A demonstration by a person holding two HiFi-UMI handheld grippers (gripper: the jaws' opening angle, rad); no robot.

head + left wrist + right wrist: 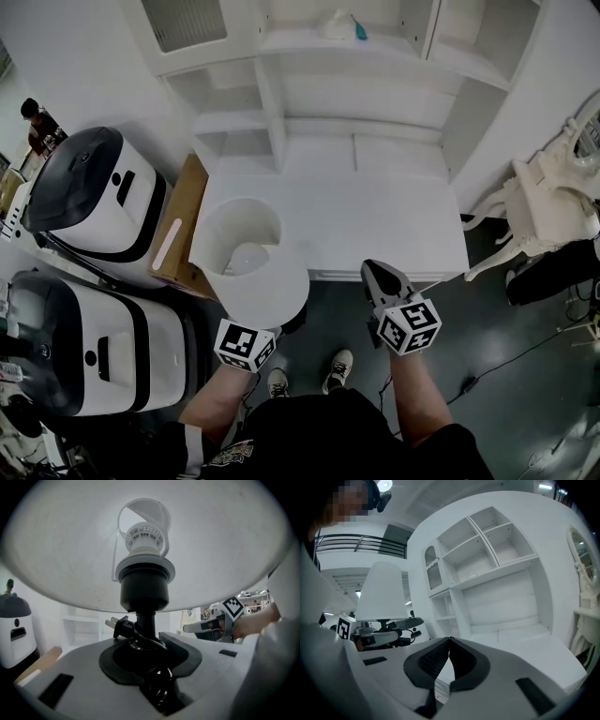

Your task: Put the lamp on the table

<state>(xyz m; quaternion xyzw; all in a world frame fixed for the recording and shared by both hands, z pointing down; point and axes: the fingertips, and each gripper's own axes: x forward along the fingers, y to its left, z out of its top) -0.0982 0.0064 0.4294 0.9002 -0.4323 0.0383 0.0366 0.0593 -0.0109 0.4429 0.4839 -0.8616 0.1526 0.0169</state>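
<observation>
At table (375,220) front-left corner: lamp (272,286), upright.
Your left gripper (145,651): jaws clamped on lamp's black stem.
Your right gripper (449,656): jaws together, empty, just off table's front edge.

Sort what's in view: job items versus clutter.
Job: white-shaded lamp with black stem, gripped in the left claw; flat white tabletop; right claw, shut and empty.
Clutter: two white-and-black machines; brown cardboard box; ornate white chair.
</observation>
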